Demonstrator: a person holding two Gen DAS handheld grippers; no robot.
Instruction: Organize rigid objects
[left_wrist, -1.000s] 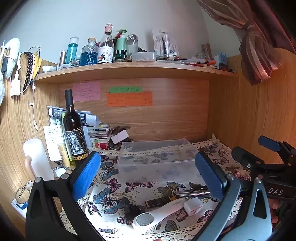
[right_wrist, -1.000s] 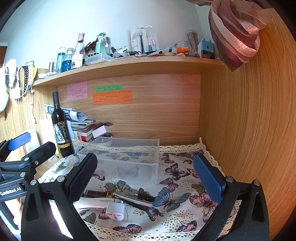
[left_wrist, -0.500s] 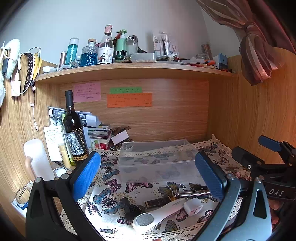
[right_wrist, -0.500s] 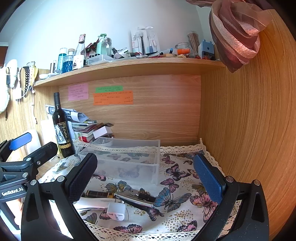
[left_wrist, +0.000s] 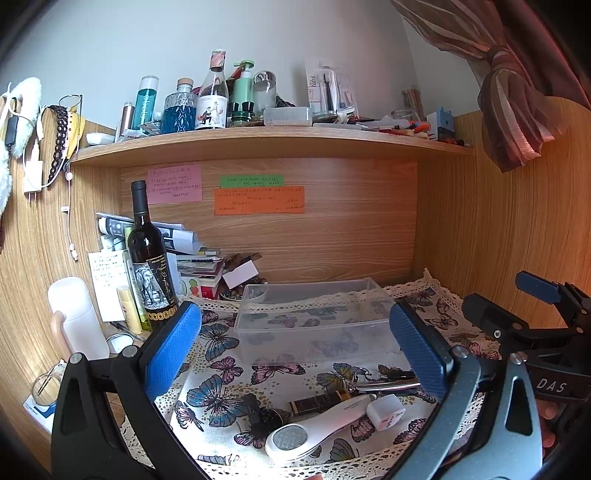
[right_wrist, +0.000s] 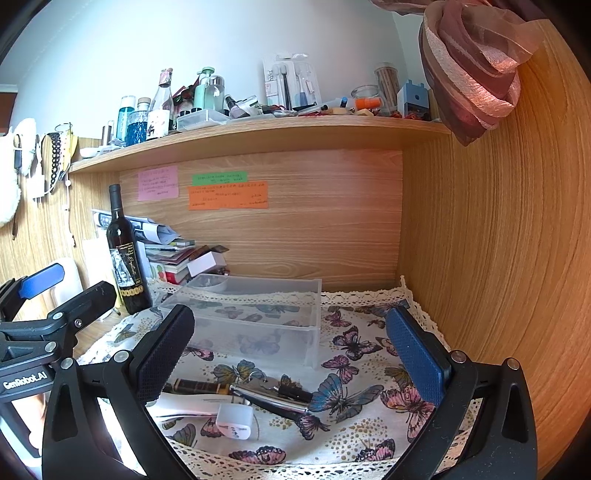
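One clear bin (left_wrist: 314, 321) sits far on the surface, with one white handheld gadget (left_wrist: 317, 428) and one white adapter (right_wrist: 234, 421) lying near. Left gripper (left_wrist: 295, 354) and right gripper (right_wrist: 291, 354) both have fingers spread wide, grabbing nothing.

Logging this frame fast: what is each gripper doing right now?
Left gripper: open, holding nothing.
Right gripper: open, holding nothing.
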